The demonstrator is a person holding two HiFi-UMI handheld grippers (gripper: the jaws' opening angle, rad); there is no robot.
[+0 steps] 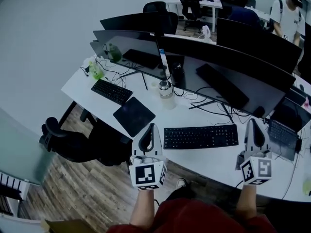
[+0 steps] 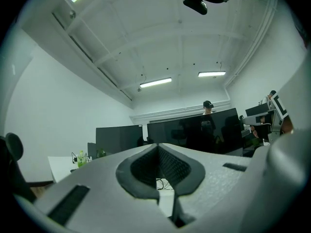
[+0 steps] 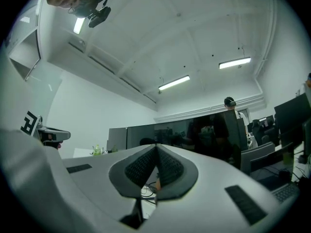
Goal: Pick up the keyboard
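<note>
The black keyboard (image 1: 200, 136) lies flat on the white desk (image 1: 87, 84), close to the near edge, with its long side running left to right. The left gripper (image 1: 152, 126) is just off the keyboard's left end and the right gripper (image 1: 253, 122) just off its right end, so the keyboard sits between them. Neither gripper touches it.

In the left gripper view, the left gripper (image 2: 158, 147) has its jaws pressed together with nothing between the pads. The right gripper (image 3: 156, 147) is the same in its own view, jaws fully closed and empty. Both point roughly level toward the far side of the desk, where a row of dark monitors (image 1: 228, 64) stands.

Left of the keyboard lies a dark square mat (image 1: 134, 115), and farther left is a second keyboard (image 1: 111, 91). A glass jar (image 1: 166, 88) stands far of the mat, and a green bottle (image 1: 96, 71) is near the desk's far left corner. An open laptop (image 1: 282, 135) sits at the right. A black office chair (image 1: 68, 142) stands on the wood floor (image 1: 82, 193) on the near left. A person in a white shirt (image 1: 286, 16) stands at the far right.
</note>
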